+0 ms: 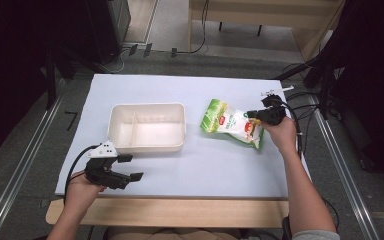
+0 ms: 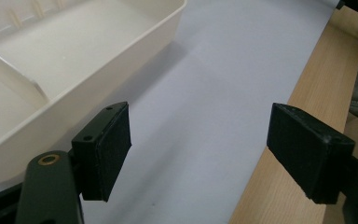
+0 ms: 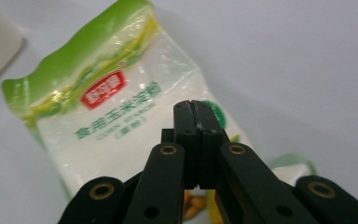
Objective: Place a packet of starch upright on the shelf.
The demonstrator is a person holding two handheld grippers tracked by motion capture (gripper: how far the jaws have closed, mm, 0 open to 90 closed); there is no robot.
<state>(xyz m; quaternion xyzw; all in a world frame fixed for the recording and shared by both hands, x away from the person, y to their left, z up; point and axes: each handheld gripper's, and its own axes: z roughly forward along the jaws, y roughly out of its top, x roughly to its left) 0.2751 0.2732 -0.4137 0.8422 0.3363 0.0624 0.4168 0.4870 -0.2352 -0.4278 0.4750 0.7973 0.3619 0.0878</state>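
A green and white bag of corn starch (image 1: 232, 124) lies flat on the white table top, right of a cream divided tray (image 1: 147, 147). My right gripper (image 1: 250, 114) is over the bag's right end, its jaws pressed together. In the right gripper view the shut gripper (image 3: 196, 106) hovers above the bag (image 3: 116, 107) with nothing seen between the pads. My left gripper (image 1: 134, 167) is held near the table's front left, just in front of the tray, and stands open. In the left gripper view the gripper (image 2: 198, 140) has bare table between its pads, with the tray (image 2: 121, 65) to the left.
The tray has two compartments, both bare. A wooden table edge (image 1: 170, 210) runs along the front, close to the left gripper's outer pad (image 2: 307, 149). Cables (image 1: 305, 100) trail off the table's right side. Metal rails (image 1: 25, 160) flank the table.
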